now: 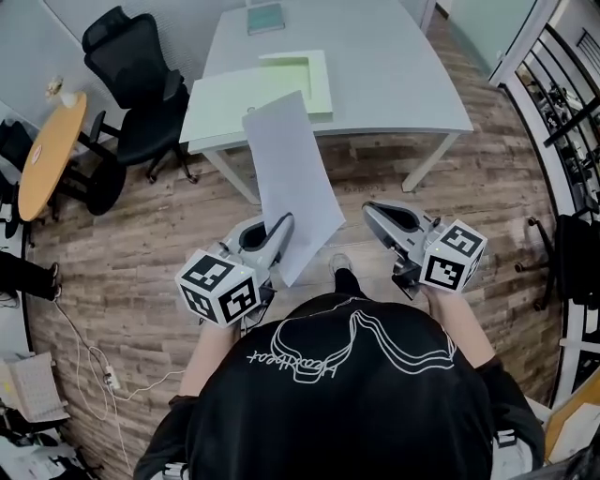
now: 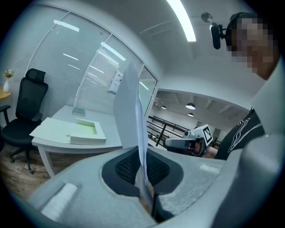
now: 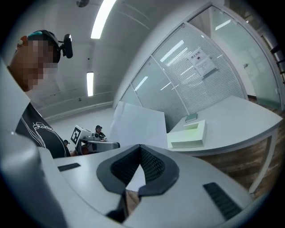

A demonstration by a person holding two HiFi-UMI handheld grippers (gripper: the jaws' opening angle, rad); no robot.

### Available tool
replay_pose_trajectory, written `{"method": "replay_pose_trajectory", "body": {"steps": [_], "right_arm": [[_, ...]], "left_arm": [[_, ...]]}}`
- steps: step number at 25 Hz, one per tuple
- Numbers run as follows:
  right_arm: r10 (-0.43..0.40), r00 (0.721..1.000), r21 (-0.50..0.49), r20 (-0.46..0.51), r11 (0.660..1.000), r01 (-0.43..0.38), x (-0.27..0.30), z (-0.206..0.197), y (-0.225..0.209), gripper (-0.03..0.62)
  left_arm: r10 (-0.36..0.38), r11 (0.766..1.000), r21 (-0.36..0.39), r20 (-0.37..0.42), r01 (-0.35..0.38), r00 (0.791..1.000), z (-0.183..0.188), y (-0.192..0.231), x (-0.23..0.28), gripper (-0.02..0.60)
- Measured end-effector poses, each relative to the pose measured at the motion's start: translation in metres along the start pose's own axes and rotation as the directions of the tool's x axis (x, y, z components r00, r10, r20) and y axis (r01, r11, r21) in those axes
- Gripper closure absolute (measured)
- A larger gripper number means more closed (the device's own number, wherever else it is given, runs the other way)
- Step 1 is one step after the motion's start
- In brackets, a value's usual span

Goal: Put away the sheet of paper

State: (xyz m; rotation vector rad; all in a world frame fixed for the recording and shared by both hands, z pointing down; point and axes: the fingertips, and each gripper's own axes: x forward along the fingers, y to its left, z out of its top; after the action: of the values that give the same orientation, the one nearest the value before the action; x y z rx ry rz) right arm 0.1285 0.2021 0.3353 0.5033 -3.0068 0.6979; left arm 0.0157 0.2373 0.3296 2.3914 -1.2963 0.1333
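Observation:
A white sheet of paper [image 1: 295, 178] stands up from my left gripper [image 1: 281, 225], whose jaws are shut on its lower edge. In the left gripper view the sheet [image 2: 133, 116] rises edge-on from the closed left gripper [image 2: 143, 171]. My right gripper [image 1: 372, 211] is held to the right of the sheet, apart from it, its tips together on nothing. The right gripper view shows the closed right gripper [image 3: 140, 149] with the sheet [image 3: 138, 124] beyond it. A shallow white box with a green inside [image 1: 300, 75] lies on the white table [image 1: 394, 84] ahead.
A black office chair [image 1: 141, 84] stands left of the table, and a round wooden table [image 1: 47, 150] further left. A greenish book [image 1: 265, 17] lies at the table's far end. A railing [image 1: 562, 103] runs along the right. Cables trail over the wooden floor [image 1: 103, 375].

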Motion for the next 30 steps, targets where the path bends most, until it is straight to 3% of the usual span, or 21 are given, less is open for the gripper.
{"method": "replay_pose_trajectory", "body": {"steps": [11, 23, 30], "right_arm": [[0.059, 0.997, 0.056, -0.044, 0.997, -0.057, 0.062, 0.059, -0.142, 0.585], [0.105, 0.994, 0.039, -0.04, 0.994, -0.103, 0.082, 0.086, -0.179, 0.585], [0.074, 0.996, 0.051, -0.056, 0.996, -0.072, 0.109, 0.091, -0.194, 0.585]], "left_arm": [[0.038, 0.998, -0.05, -0.077, -0.042, 0.996, 0.046, 0.08, 0.134, 0.571], [0.065, 0.996, -0.059, -0.042, -0.068, 0.997, 0.078, 0.107, 0.162, 0.571], [0.045, 0.993, -0.103, -0.036, -0.048, 0.998, 0.088, 0.145, 0.165, 0.571]]}}
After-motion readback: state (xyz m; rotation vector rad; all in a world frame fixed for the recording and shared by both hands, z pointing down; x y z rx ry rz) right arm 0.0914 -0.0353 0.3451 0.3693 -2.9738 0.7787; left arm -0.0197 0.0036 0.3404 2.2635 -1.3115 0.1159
